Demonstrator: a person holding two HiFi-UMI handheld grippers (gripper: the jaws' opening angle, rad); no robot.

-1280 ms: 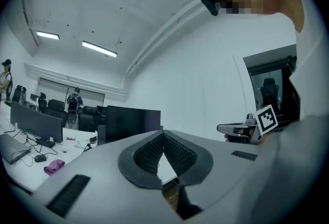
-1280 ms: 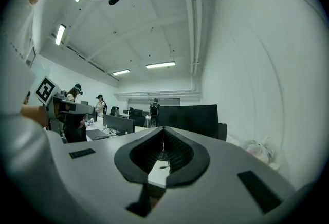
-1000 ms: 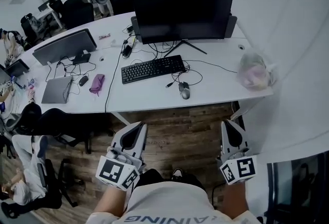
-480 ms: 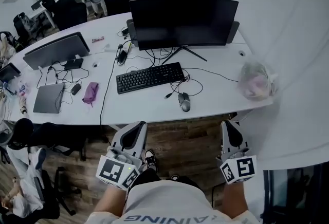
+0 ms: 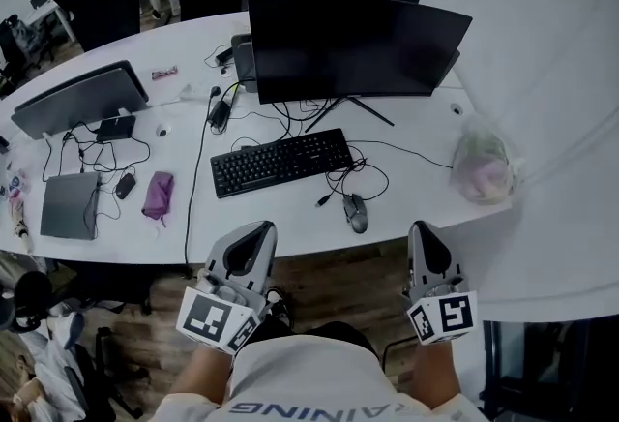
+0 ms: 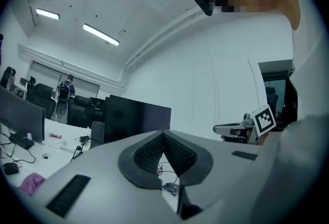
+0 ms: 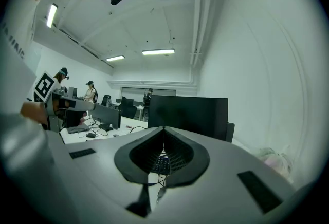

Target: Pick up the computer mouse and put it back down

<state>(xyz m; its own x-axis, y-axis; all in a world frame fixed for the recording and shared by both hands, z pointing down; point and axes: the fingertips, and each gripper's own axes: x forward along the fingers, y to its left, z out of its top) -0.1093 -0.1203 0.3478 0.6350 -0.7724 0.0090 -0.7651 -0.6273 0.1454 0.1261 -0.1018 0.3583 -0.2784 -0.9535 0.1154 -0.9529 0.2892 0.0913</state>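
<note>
Left tongs (image 5: 255,230) and right tongs (image 5: 423,228), closed empty, hang short of desk (image 5: 290,219); cables (image 5: 340,178) crowd mouse (image 5: 356,213).

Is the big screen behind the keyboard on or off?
It looks off: the big screen is plain black from edge to edge, with no picture or glow on it.

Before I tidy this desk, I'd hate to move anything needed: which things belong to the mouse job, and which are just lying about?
Job: mouse, left gripper, right gripper.
Lying about: keyboard, monitor, bag, purple pouch, laptop.
</note>
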